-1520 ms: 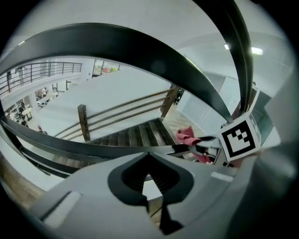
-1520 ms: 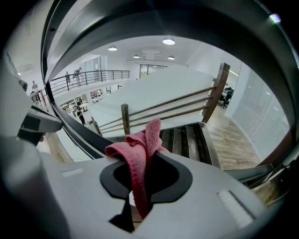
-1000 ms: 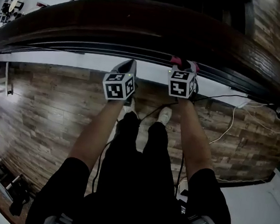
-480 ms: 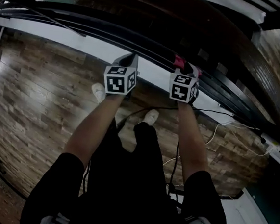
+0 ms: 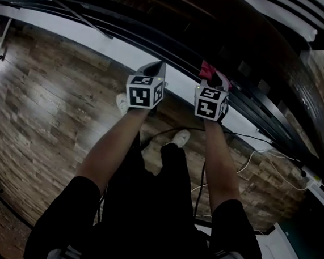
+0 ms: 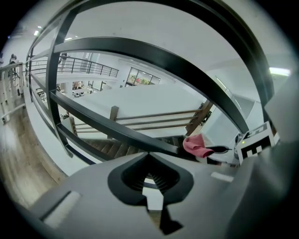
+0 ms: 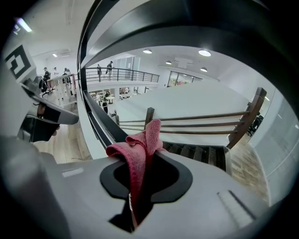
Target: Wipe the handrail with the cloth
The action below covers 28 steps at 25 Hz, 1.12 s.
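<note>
Pink cloth clamped in right gripper just under dark handrail; left gripper alongside, jaws together, empty

At the handrail, which is running across overhead from left to right, a person is holding two grippers side by side just under it. The right gripper is carrying the cloth pinched between its jaws, with folds sticking out past the tips toward the rail. The left gripper is hanging just to its left, jaws together on nothing, before the bars. Stairs are descending beyond the bars. Shoes and cables are lying on the floor below.
</note>
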Motion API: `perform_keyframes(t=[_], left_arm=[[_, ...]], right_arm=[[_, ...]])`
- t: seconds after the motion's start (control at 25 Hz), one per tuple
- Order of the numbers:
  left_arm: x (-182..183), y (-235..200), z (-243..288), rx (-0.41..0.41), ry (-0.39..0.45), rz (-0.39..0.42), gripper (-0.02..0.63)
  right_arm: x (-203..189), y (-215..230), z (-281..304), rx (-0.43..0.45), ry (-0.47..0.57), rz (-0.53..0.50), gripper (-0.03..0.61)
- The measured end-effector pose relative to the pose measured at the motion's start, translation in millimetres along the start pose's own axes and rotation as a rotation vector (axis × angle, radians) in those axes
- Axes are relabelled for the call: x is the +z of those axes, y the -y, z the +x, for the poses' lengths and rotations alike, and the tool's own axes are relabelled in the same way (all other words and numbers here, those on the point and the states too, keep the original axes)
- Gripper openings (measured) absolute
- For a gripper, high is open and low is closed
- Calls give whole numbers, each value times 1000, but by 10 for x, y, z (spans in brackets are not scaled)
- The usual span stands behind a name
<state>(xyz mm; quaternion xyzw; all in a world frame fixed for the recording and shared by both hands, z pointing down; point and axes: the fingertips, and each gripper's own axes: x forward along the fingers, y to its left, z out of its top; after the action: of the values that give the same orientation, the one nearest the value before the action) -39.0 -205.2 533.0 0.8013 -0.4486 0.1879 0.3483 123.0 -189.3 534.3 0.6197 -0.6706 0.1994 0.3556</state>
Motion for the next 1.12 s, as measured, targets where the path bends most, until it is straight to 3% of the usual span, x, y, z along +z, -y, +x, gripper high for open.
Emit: perform_keyframes(t=[0.56,1.12], left_arm=[[121,-458,-88,22,1,-43,0],[143,-1038,-215,90,37,-162,0]], right_arm=[[236,-322,106,11,-17,-61,52],[588,-918,268,71,2,-181,52]])
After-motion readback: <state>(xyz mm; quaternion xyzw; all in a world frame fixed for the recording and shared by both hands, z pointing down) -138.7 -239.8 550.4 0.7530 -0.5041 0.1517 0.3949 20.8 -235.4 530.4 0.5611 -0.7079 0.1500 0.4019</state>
